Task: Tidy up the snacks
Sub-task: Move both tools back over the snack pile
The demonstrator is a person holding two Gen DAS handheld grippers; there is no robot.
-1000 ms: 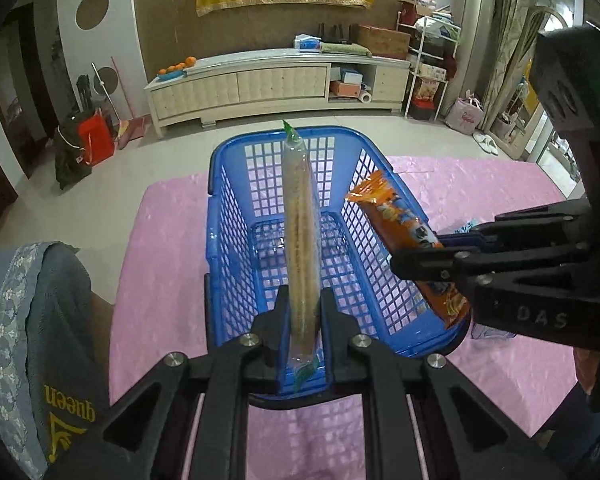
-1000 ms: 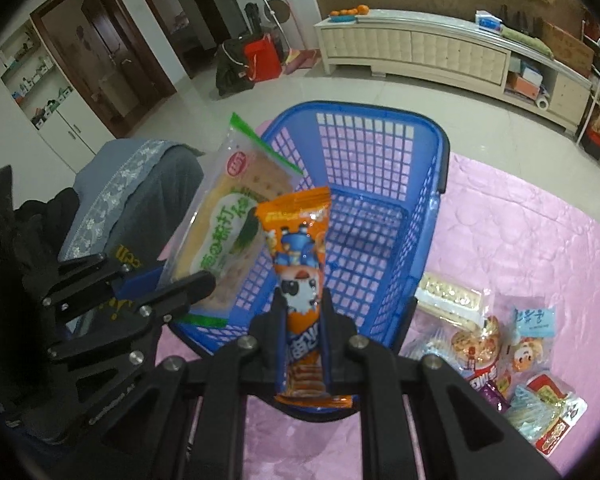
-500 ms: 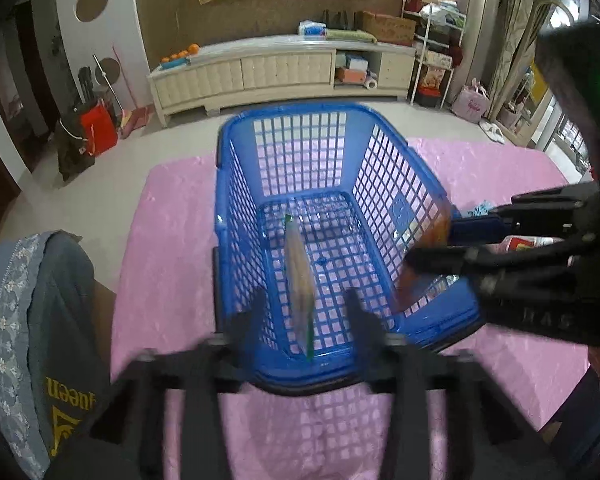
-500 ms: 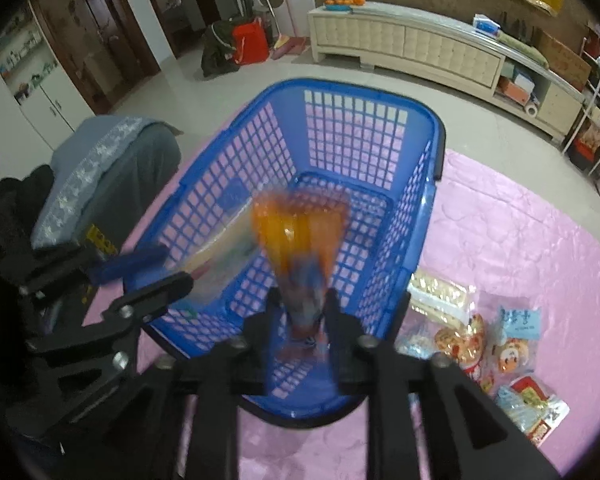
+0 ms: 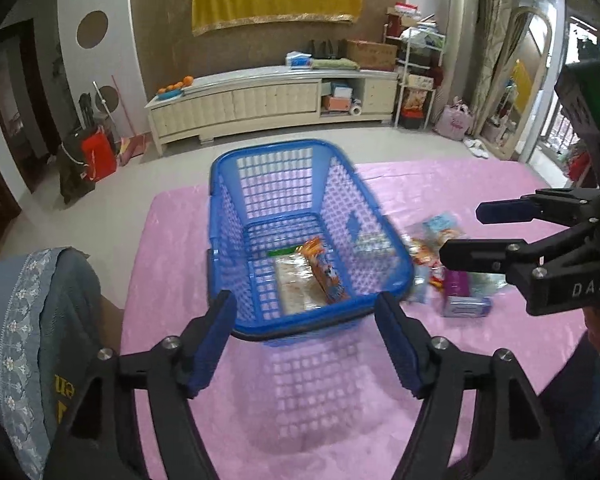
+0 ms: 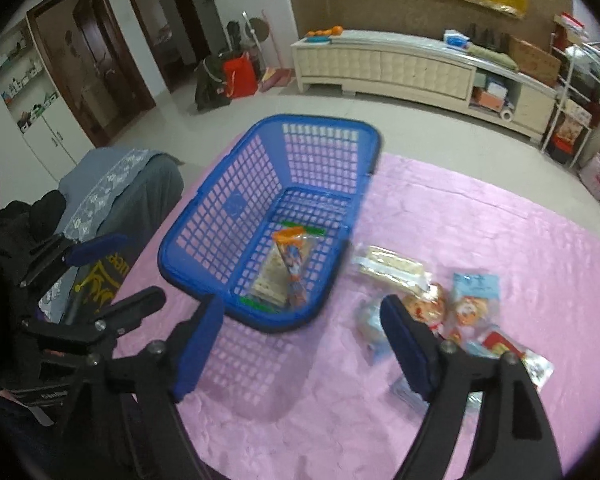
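A blue plastic basket (image 5: 228, 240) (image 6: 204, 216) stands on the pink tablecloth. Inside it lie a clear cracker pack (image 5: 294, 284) (image 6: 270, 276) and, on top of it, an orange snack pack (image 5: 326, 272) (image 6: 292, 264). My left gripper (image 5: 306, 338) is open and empty, above the cloth just in front of the basket's near rim. My right gripper (image 6: 300, 340) is open and empty, in front of the basket's near right corner; it also shows at the right of the left wrist view (image 5: 460, 236). A pile of several loose snack packs (image 6: 440, 304) (image 5: 440, 272) lies right of the basket.
A grey chair back with a lace cover (image 5: 32, 320) (image 6: 116, 188) stands at the table's left edge. Beyond the table are the tiled floor, a long white cabinet (image 5: 268, 100) and a red bag (image 5: 98, 152).
Both grippers opened and let go of their packs, which dropped into the basket. Both grippers then pulled back and up from the basket.
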